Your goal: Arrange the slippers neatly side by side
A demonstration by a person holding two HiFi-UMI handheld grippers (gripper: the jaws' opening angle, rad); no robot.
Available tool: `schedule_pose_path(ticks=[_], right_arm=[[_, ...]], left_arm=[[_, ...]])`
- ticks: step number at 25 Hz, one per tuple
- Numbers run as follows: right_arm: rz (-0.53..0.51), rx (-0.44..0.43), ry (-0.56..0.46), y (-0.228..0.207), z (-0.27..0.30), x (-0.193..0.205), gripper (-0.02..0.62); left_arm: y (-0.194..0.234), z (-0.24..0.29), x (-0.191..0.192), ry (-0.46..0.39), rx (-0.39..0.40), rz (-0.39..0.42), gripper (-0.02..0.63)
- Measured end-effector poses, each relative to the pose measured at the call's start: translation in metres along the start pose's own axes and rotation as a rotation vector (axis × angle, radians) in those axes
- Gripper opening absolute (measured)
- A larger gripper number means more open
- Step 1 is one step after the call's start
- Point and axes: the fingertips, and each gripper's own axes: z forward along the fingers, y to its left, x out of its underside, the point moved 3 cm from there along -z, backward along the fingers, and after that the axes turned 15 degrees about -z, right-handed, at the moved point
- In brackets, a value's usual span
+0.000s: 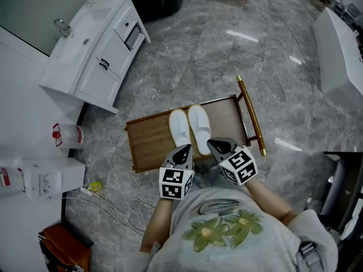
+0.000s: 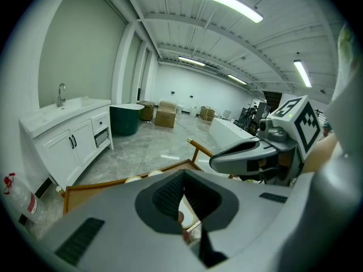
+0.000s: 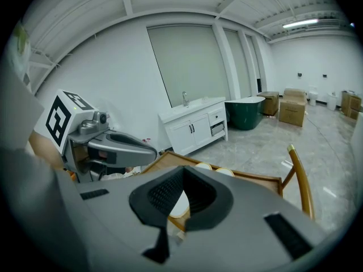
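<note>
Two white slippers (image 1: 189,130) lie side by side, toes pointing away from me, on a low wooden cart (image 1: 150,140). In the right gripper view the slippers' (image 3: 214,169) toes show just past my jaws. My left gripper (image 1: 185,152) hangs shut and empty above the cart's near edge, close to the left slipper's heel. Level with it, my right gripper (image 1: 216,146) is also shut and empty, by the right slipper's heel. The two grippers sit close together, apart from the slippers. In the left gripper view the right gripper (image 2: 218,162) shows at the right.
The cart has a brass handle (image 1: 251,115) on its right side. A white vanity cabinet (image 1: 96,52) stands at the far left. A white cable (image 1: 113,208) and a bottle (image 1: 67,135) lie on the grey floor at left. A white tub (image 1: 340,50) sits at right.
</note>
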Motion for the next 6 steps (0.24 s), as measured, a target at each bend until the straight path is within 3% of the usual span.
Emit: schedule_pose_path(ticks=[6], right_arm=[[-0.006,0.007,0.007,-0.0012,-0.0015,0.0003,0.005]], left_arm=[[-0.0003,-0.0011,0.0032,0.014,-0.004,-0.004,0.015]])
